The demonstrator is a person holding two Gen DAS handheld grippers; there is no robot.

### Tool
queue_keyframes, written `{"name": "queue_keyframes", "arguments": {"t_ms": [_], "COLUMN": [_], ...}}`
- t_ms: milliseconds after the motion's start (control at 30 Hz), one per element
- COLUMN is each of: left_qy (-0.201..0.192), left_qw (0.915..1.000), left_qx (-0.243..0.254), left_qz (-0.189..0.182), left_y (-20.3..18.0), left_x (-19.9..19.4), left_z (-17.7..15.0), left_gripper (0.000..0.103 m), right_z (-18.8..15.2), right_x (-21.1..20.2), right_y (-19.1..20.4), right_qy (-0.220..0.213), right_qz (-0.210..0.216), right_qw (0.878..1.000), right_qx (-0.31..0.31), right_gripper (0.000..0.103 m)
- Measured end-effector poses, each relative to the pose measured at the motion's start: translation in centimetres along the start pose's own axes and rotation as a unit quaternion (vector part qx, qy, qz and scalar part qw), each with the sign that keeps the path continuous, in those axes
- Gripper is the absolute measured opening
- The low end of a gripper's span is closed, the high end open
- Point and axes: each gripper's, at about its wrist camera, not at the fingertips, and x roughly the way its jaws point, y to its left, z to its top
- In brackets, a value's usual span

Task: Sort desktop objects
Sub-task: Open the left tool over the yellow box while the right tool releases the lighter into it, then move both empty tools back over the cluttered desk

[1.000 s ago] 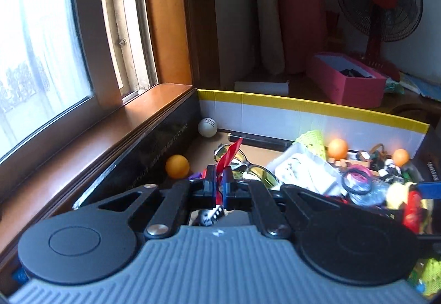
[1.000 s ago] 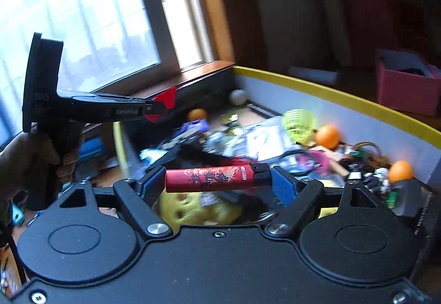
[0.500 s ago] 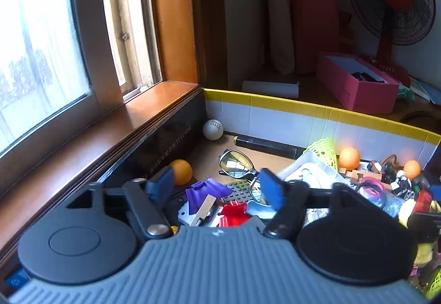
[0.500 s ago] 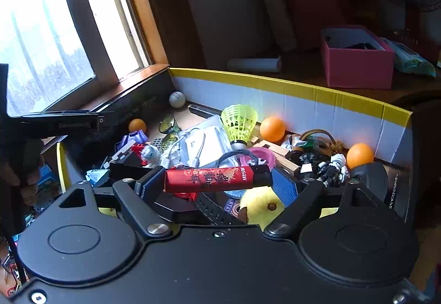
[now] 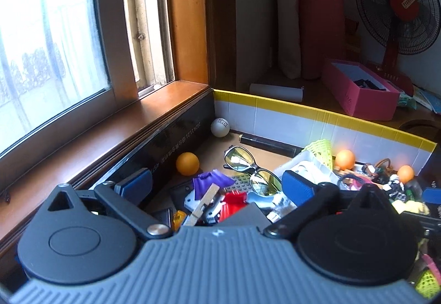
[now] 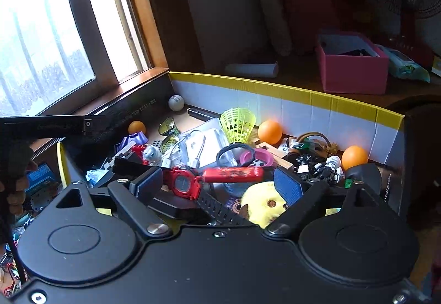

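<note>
Far left in the box (image 6: 355, 108), a white ball (image 6: 176, 102) sits in the corner, with an orange ball (image 5: 187, 163) nearer along the black wall. The left gripper (image 5: 216, 188) hangs above this end, its blue pads spread wide and holding nothing; below it lie a purple piece (image 5: 210, 180), a wooden clothespin (image 5: 202, 205), a red piece (image 5: 234, 202) and yellow-lensed glasses (image 5: 252, 169). Right of centre, the right gripper (image 6: 217, 185) is also spread and empty. Between its pads lie a red watch (image 6: 183, 184) and a red lighter (image 6: 233, 174), the lighter loose on the pile just beside the watch, with a yellow plush toy (image 6: 264, 203) nearer. Farther off stand a yellow-green shuttlecock (image 6: 238, 123) and two more orange balls (image 6: 270, 132), the second near the right wall.
</note>
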Motion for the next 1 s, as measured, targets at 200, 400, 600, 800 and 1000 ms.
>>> {"name": "queue_keyframes", "arguments": {"t_ms": [200,400,600,800,1000], "left_qy": [0.002,-0.001,0.002,0.006,0.013], "left_qw": [0.9997,0.9986,0.9953,0.9907,0.9855], "left_qx": [-0.018,-0.04,-0.069,-0.093,-0.113], "left_qz": [0.016,0.035,0.067,0.099,0.126], "left_y": [0.4,1.6,3.7,6.9,10.7], "left_x": [-3.2,-7.2,-11.4,-16.9,-23.1], "left_z": [-1.0,-3.3,-6.2,-10.1,-14.5], "left_gripper": [0.103,0.103,0.103,0.103,0.103], "right_z": [-0.4,-1.5,-3.2,-5.8,-9.1], "right_x": [-1.6,-3.1,-4.4,-6.0,-8.4], "right_y": [1.3,3.3,6.3,11.2,17.3], "right_qy": [-0.004,-0.001,0.005,0.017,0.034], "right_qz": [0.008,0.014,0.033,0.056,0.073], "right_qw": [1.0,0.999,0.998,0.995,0.993], "right_qx": [-0.013,-0.031,-0.054,-0.075,-0.09], "right_gripper": [0.09,0.091,0.092,0.093,0.094]}}
